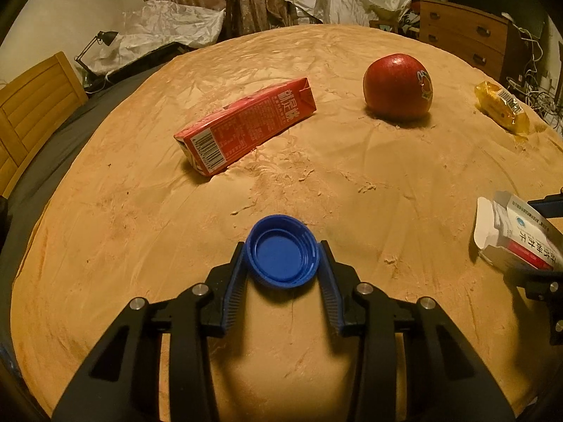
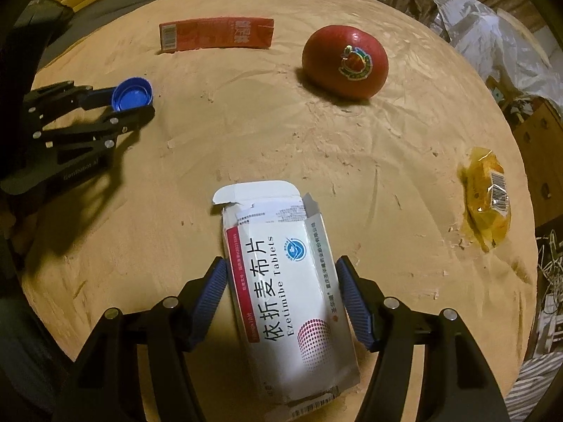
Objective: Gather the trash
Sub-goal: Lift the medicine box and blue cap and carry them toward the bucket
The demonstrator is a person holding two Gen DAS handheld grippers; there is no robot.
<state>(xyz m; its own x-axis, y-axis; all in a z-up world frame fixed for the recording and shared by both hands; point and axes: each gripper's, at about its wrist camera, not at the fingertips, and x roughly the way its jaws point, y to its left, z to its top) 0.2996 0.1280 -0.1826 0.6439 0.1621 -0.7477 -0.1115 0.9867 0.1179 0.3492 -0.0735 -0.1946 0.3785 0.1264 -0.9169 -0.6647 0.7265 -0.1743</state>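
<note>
A blue bottle cap (image 1: 281,253) sits open side up between the ribbed blue pads of my left gripper (image 1: 282,245), which is shut on its rim just over the tan table (image 1: 123,218). The right wrist view shows that gripper (image 2: 135,103) at the left, pinching the cap (image 2: 132,94). My right gripper (image 2: 281,263) is shut on the long sides of a white tablet box (image 2: 281,281) with torn-open flaps. The box (image 1: 517,235) also shows at the right edge of the left wrist view, tilted off the table.
A red drink carton (image 1: 246,126) lies on its side at the far left. A red apple (image 1: 397,86) with a sticker stands beyond the middle, and a yellow wrapper (image 1: 501,105) lies near the right edge. Drawers (image 1: 464,38) and plastic-covered furniture stand behind.
</note>
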